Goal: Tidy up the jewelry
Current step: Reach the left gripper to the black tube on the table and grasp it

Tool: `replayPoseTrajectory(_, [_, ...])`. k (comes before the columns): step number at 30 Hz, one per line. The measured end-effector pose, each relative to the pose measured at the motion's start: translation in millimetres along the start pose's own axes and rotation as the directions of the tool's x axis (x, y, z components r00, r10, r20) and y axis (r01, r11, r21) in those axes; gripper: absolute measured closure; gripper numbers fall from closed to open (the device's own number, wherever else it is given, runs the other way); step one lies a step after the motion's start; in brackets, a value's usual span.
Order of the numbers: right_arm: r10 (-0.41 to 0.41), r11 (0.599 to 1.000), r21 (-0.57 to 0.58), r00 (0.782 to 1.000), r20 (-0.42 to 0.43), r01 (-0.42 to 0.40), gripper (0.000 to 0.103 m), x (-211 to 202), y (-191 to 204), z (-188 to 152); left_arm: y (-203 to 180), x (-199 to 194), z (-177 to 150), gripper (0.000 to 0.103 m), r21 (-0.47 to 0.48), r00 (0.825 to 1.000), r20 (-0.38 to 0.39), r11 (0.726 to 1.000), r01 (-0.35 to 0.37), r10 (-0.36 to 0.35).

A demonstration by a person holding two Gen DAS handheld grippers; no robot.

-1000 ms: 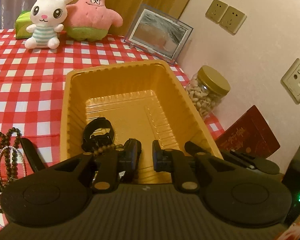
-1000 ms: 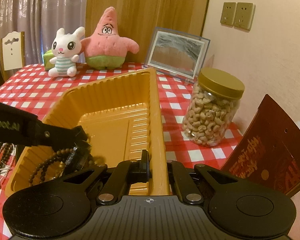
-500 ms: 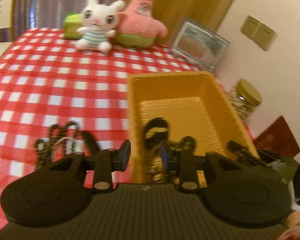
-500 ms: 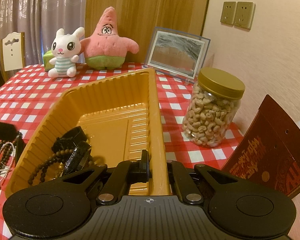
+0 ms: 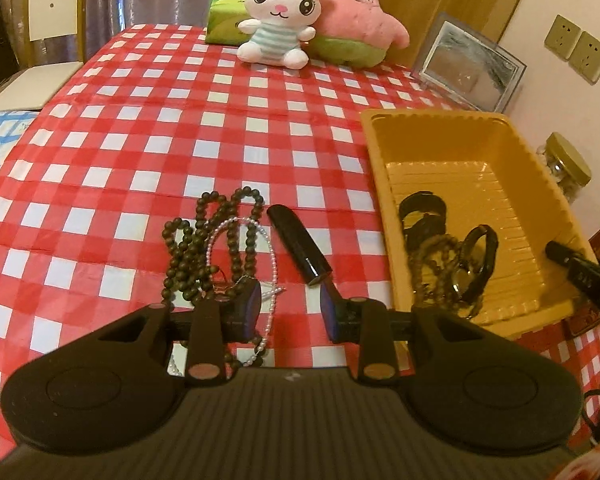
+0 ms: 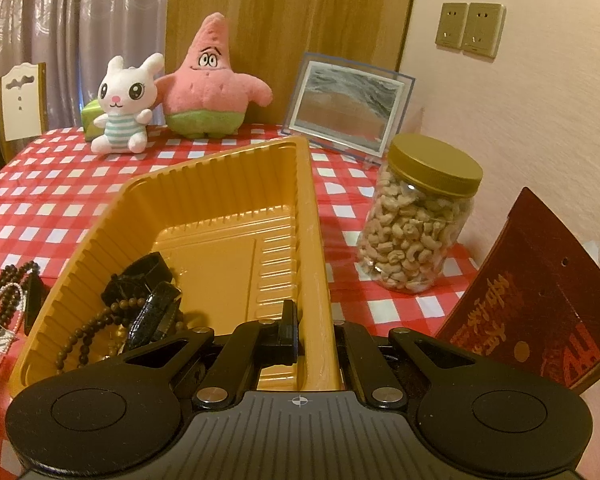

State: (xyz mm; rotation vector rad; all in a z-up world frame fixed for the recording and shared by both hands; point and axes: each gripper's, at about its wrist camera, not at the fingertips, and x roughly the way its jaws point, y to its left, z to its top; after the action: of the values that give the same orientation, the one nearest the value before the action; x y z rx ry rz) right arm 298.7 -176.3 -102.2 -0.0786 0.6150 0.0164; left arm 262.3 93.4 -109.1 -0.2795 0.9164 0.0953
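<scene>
A yellow plastic tray [image 5: 540, 168] [image 6: 220, 184] sits on the checked cloth. It holds black bracelets [image 5: 422, 212] [image 6: 140, 276] and a brown bead string [image 5: 432, 260] [image 6: 88, 332]. On the cloth left of the tray lie dark bead necklaces [image 5: 204, 240], a pearl strand [image 5: 270, 252] and a black tube [image 5: 298, 250]. My left gripper [image 5: 288, 310] is open and empty, low over the pearl strand and the tube's near end. My right gripper [image 6: 316, 336] is shut on the tray's near right wall, one finger inside and one outside.
A white bunny plush [image 5: 278, 16], a pink starfish plush [image 5: 356, 20] and a picture frame [image 5: 468, 64] stand at the back. A jar of cashews [image 6: 420, 216] and a red box [image 6: 540, 304] stand right of the tray. A chair [image 5: 48, 20] stands beyond the table's left edge.
My left gripper has swung left out of the tray, leaving the bead string inside, and now hangs open over the jewelry on the cloth. The right gripper has not moved.
</scene>
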Motion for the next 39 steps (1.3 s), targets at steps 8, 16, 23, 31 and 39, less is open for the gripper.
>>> replayPoseTrajectory(8, [-0.034, 0.999, 0.013, 0.999, 0.003, 0.034, 0.1, -3.4, -1.1, -1.2, -9.9, 16.2, 0.2, 0.069, 0.039, 1.0, 0.007, 0.999, -0.002, 0.002])
replayPoseTrajectory(16, [-0.055, 0.998, 0.026, 0.998, 0.004, 0.055, 0.099, -2.0, -1.0, -1.7, -22.0, 47.0, 5.1, 0.065, 0.081, 1.0, 0.003, 0.997, -0.01, 0.01])
replayPoseTrajectory(23, [-0.067, 0.997, 0.034, 0.998, 0.006, 0.067, 0.099, 0.3, -0.1, -0.1, -22.5, 68.8, 8.6, 0.065, 0.085, 0.999, -0.012, 0.996, -0.031, 0.032])
replayPoseTrajectory(31, [-0.066, 0.997, 0.036, 0.998, 0.002, 0.066, 0.098, 1.4, -0.2, -0.3, -23.8, 85.1, 14.7, 0.068, 0.123, 0.999, 0.003, 0.991, -0.047, 0.047])
replayPoseTrajectory(39, [-0.065, 0.997, 0.042, 0.998, -0.003, 0.065, 0.098, 1.7, -0.8, 0.0, -19.5, 82.5, 9.6, 0.082, 0.202, 1.0, 0.005, 0.979, -0.016, 0.015])
